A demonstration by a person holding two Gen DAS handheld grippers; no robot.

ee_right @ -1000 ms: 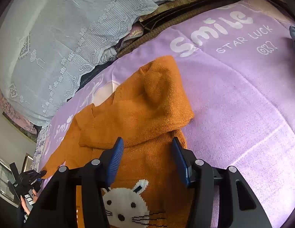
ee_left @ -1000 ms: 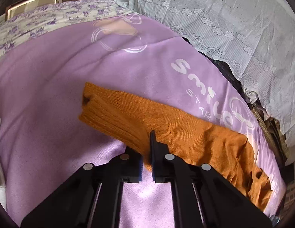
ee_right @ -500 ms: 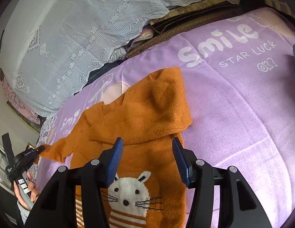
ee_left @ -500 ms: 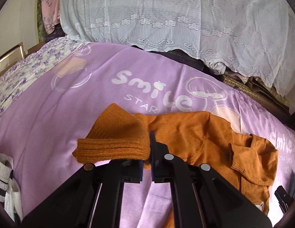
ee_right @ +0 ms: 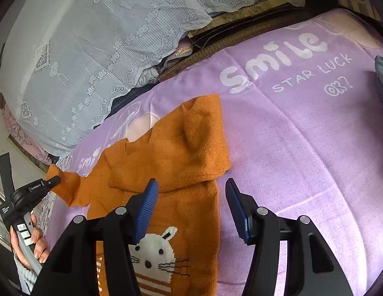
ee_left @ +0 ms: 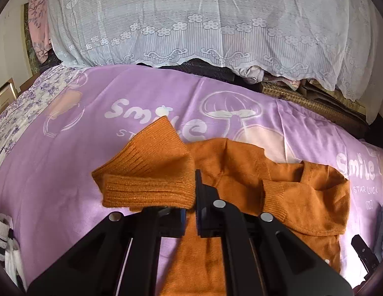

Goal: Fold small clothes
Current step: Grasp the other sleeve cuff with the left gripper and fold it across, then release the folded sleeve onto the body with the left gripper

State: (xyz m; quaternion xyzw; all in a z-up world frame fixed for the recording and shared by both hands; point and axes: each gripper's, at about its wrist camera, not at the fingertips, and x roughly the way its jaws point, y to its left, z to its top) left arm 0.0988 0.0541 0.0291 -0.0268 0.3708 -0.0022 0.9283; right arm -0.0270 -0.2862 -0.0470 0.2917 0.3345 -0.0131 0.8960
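Observation:
A small orange knit sweater with a white rabbit on the front lies on the purple "smile" blanket. One sleeve is folded across its chest. My left gripper is shut on the cuff of the other sleeve and holds it lifted above the blanket; it also shows at the left of the right wrist view. My right gripper is open and empty, hovering over the sweater's right edge near the rabbit.
A white lace cover drapes over a pile at the back. A floral sheet lies at the left, a striped white garment at the lower left, and a grey cloth at the far right.
My left gripper has lifted the sleeve cuff and carried it right, toward the sweater's body. My right gripper has drawn back slightly, showing more of the rabbit.

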